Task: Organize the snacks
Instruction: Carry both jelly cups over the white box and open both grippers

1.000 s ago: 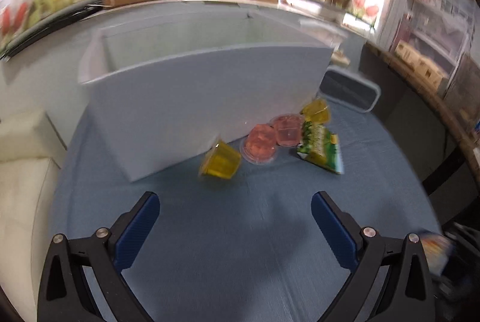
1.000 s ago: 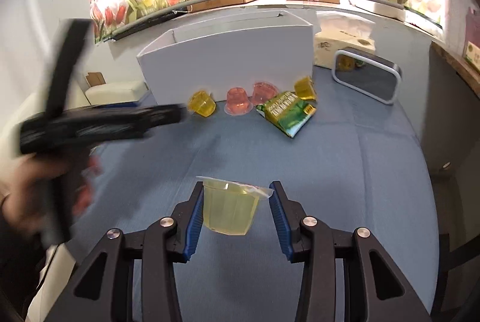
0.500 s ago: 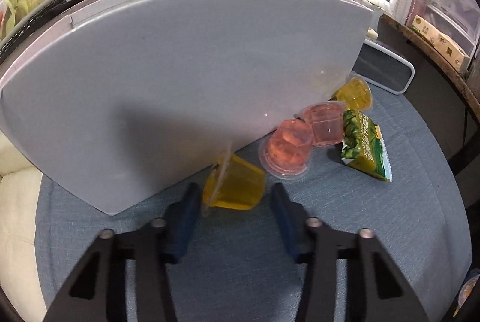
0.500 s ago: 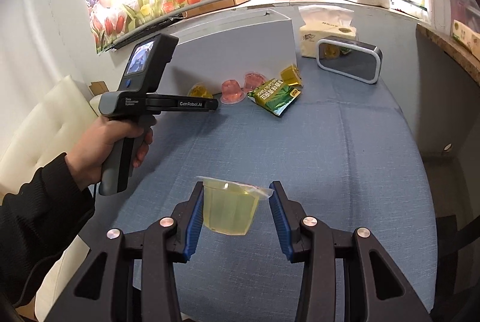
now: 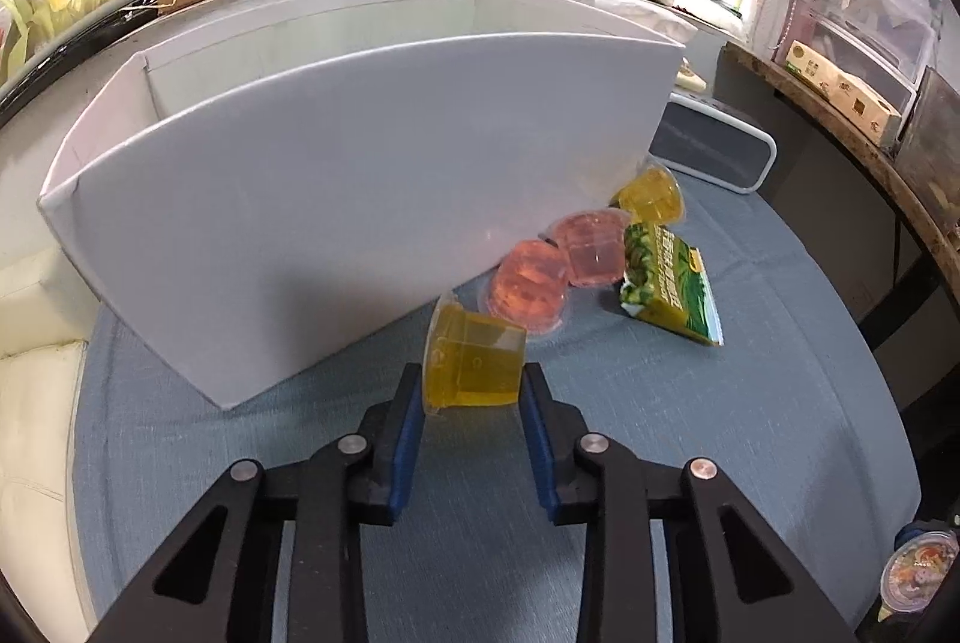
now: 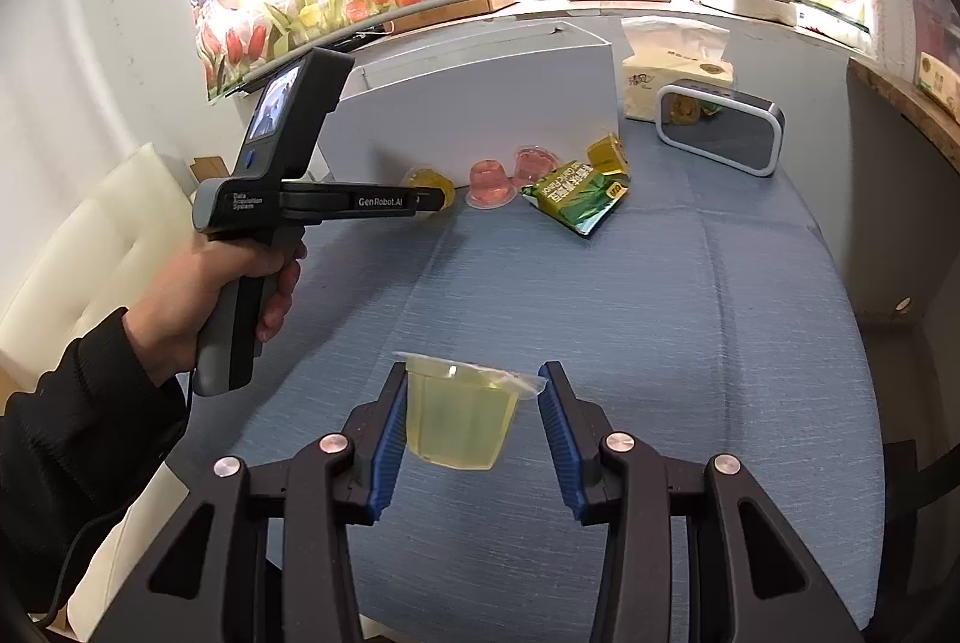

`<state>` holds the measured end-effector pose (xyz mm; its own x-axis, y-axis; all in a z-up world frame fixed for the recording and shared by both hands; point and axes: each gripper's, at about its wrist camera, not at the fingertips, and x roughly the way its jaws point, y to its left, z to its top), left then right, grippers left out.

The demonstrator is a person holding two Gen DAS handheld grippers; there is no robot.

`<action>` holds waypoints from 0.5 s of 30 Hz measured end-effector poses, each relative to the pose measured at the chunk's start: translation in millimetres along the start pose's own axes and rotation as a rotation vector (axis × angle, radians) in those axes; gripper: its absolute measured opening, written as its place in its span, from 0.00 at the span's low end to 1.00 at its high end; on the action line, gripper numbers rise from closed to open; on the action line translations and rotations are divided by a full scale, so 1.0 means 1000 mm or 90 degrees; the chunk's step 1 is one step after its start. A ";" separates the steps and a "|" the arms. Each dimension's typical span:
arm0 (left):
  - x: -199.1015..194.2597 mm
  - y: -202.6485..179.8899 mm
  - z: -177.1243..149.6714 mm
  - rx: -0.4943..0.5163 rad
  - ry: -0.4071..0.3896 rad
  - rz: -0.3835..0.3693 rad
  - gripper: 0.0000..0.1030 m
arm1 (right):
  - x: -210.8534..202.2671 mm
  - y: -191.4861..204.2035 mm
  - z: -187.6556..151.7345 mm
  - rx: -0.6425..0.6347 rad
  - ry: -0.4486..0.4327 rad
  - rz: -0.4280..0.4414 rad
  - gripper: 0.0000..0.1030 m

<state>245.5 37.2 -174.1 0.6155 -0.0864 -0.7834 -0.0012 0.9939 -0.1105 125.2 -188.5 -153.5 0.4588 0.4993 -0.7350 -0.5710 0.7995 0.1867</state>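
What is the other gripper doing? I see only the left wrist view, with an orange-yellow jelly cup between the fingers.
Observer: The right gripper holds a pale yellow jelly cup between its pads.
Operator: Who holds the left one?
Observer: A hand in a black sleeve grips the handle of the left gripper, shut on its orange-yellow jelly cup.
Operator: Anything on its back?
Observer: A small lit screen.

Black left gripper (image 5: 471,397) frame, blue pads, silver screws; the person's sleeve (image 6: 72,427) black.
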 end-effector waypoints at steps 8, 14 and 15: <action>-0.020 0.004 -0.011 -0.024 -0.014 -0.027 0.34 | -0.001 0.002 0.000 -0.003 -0.002 0.006 0.45; -0.067 0.005 -0.007 -0.050 -0.062 -0.044 0.34 | 0.002 0.004 0.015 -0.010 -0.011 0.015 0.45; -0.076 0.004 -0.005 -0.050 -0.072 -0.046 0.34 | 0.003 0.004 0.022 -0.017 -0.014 0.016 0.45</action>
<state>195.0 47.8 -118.1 0.7011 -0.1445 -0.6983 -0.0130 0.9765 -0.2151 138.5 -176.5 -140.4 0.4588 0.5265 -0.7157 -0.5999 0.7777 0.1876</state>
